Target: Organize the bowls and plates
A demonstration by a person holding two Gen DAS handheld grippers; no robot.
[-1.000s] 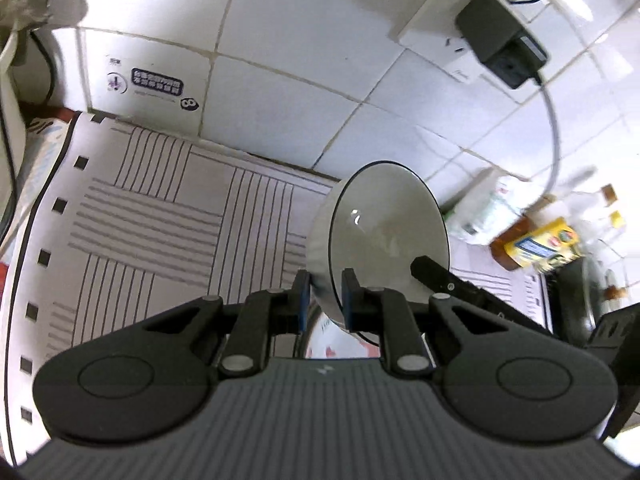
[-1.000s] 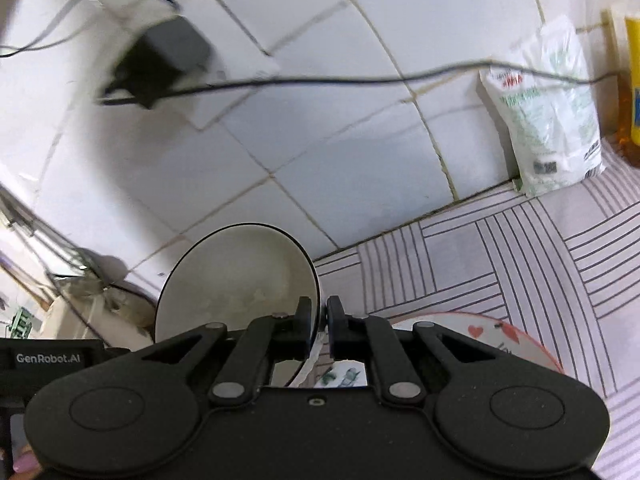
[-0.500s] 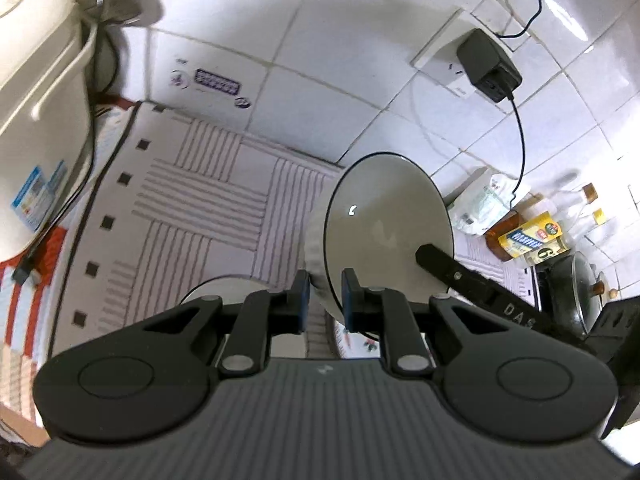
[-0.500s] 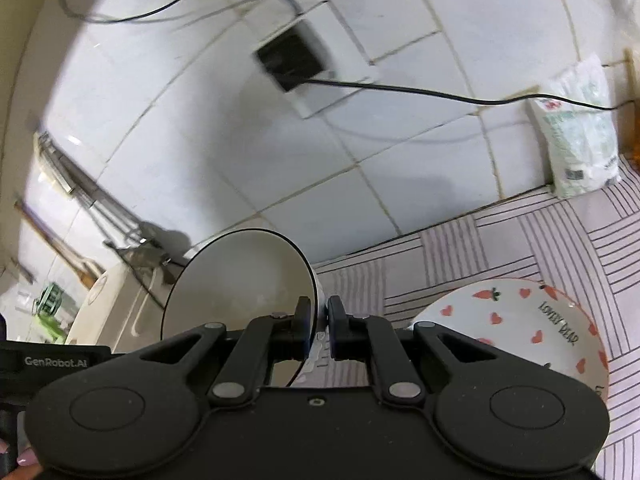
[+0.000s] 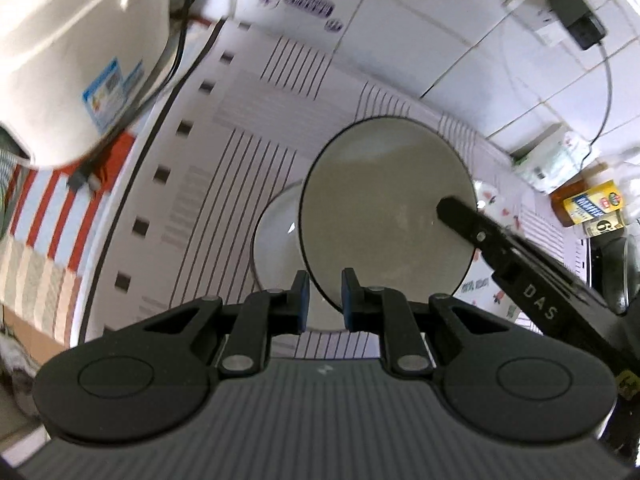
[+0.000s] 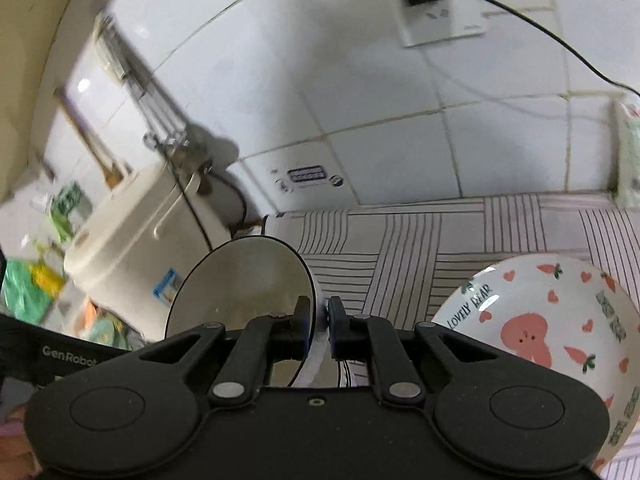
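A white bowl with a thin black rim hangs tilted above the striped mat, held from two sides. My left gripper is shut on its near rim. The right gripper is shut on the opposite rim of the same bowl; one of its fingers reaches over the rim inside the bowl. A second, similar white bowl sits on the mat just below and left of the held one. A heart-and-carrot patterned bowl rests on the mat to the right.
A white rice cooker with its cord stands at the mat's left end. A charger is plugged into the tiled wall. A plastic bag, oil bottles and a dark pan crowd the right end.
Both grippers carried the bowl leftward along the mat toward the rice cooker. The second white bowl has come into view beneath it. Both grips stayed shut.
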